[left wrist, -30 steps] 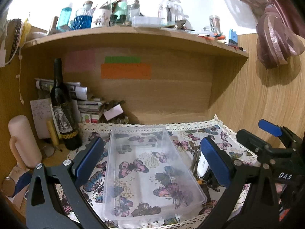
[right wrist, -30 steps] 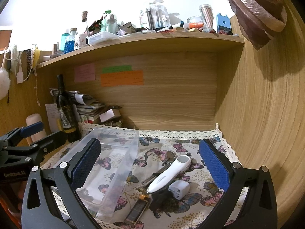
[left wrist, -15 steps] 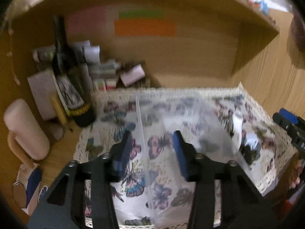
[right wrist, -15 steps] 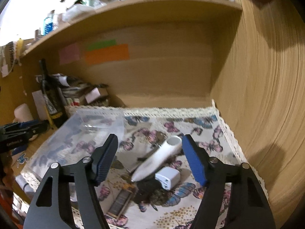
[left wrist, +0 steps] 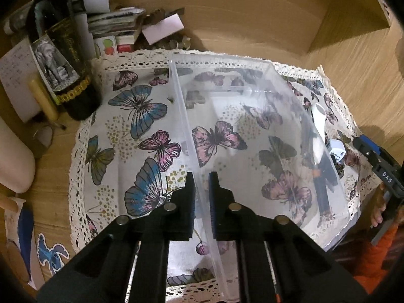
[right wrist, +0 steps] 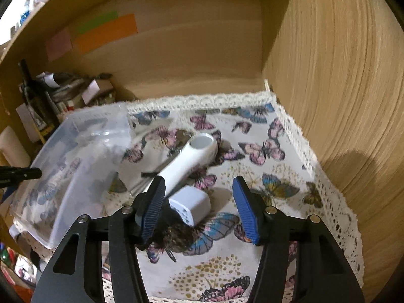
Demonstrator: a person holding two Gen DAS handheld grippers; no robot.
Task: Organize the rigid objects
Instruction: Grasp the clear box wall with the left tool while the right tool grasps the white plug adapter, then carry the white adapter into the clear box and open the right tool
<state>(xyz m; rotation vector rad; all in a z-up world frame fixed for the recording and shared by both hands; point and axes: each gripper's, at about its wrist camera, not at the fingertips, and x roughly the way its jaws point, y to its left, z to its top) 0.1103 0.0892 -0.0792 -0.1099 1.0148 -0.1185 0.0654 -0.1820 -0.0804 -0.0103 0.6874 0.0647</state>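
A clear plastic box point(left wrist: 181, 116) lies on the butterfly cloth point(left wrist: 141, 131). My left gripper point(left wrist: 202, 192) is shut on the box's left wall, and the thin wall runs between the two pads. To the right of the box point(right wrist: 83, 156) lie a white handled device point(right wrist: 192, 159) and, just in front of it, a small white plug adapter point(right wrist: 190, 205). My right gripper point(right wrist: 199, 202) straddles the adapter and its jaws are closing. The left pad is close beside the adapter and a gap is left at the right pad. The device point(left wrist: 318, 123) and adapter point(left wrist: 337, 150) also show through the box's far wall.
A dark wine bottle point(left wrist: 63, 58), a candle point(left wrist: 41, 101) and a stack of papers point(left wrist: 113, 22) crowd the back left corner. A wooden side wall point(right wrist: 341, 101) rises along the cloth's right edge. Dark slim items point(left wrist: 323, 184) lie against the box's right side.
Both grippers came down and tipped toward the cloth. The left jaws went from wide open to shut on the box wall. The right jaws narrowed around the adapter.
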